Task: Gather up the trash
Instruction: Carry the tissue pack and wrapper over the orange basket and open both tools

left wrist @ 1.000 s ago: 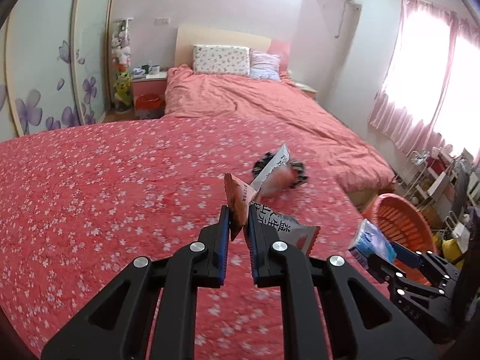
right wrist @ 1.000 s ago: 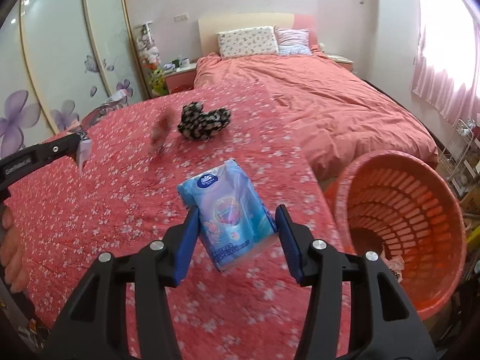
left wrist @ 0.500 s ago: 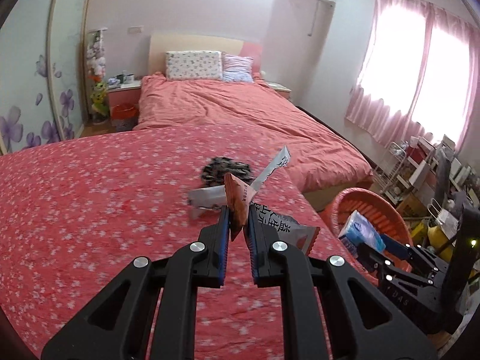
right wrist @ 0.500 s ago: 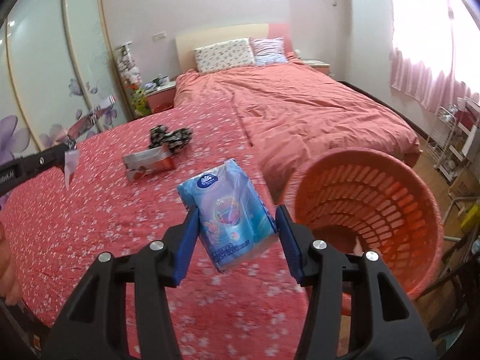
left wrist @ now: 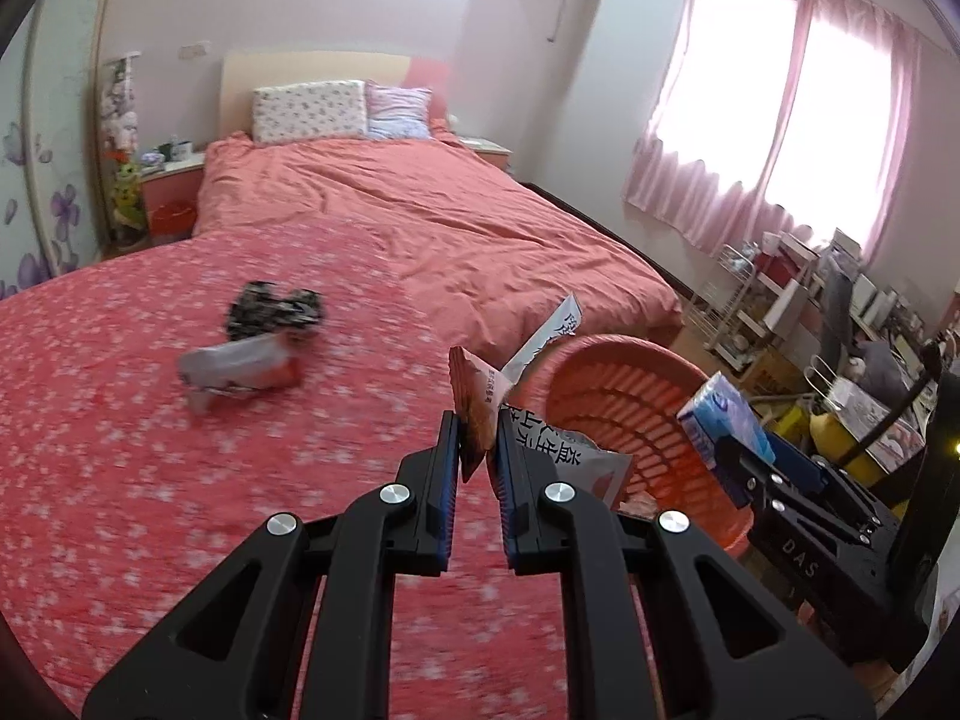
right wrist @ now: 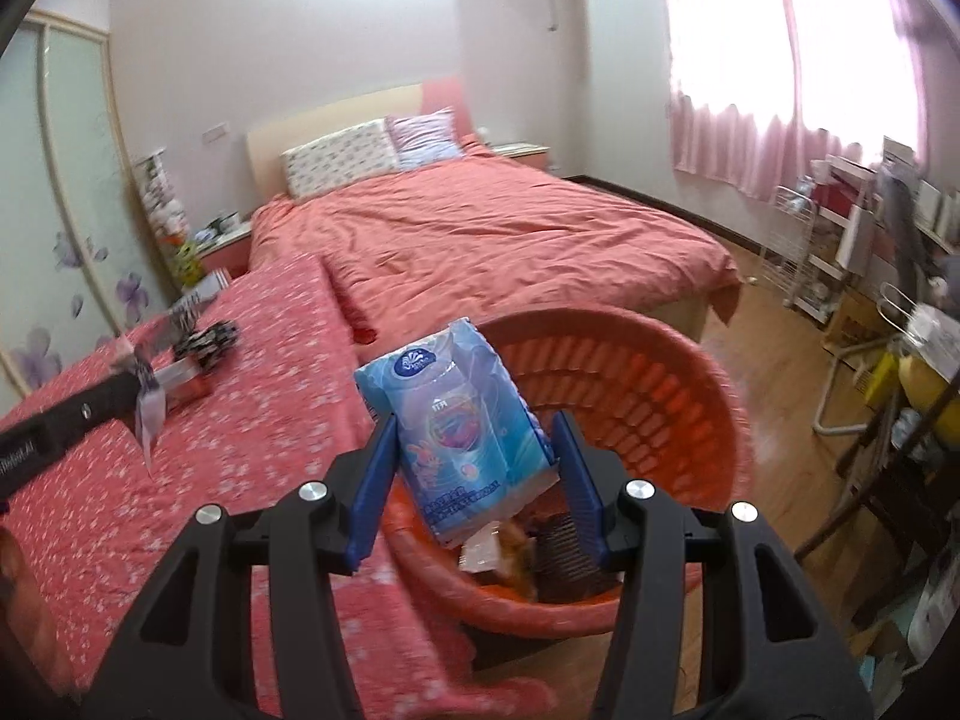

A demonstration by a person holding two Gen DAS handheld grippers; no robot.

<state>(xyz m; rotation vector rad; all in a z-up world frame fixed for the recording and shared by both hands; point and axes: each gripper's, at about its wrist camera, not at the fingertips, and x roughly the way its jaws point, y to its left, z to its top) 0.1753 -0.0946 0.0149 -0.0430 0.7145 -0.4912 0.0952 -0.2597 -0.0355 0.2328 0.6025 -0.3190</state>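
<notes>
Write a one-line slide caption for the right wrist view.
Right gripper holds a blue tissue pack over the orange basket beside the bed.

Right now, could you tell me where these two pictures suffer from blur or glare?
Left wrist view: the floral bedspread and the silver wrapper on it are motion-smeared, while the left tongs stay sharp. Right wrist view: the window is blown out white, the orange basket rim is smeared, and the blue tissue pack reads fairly crisp.
</notes>
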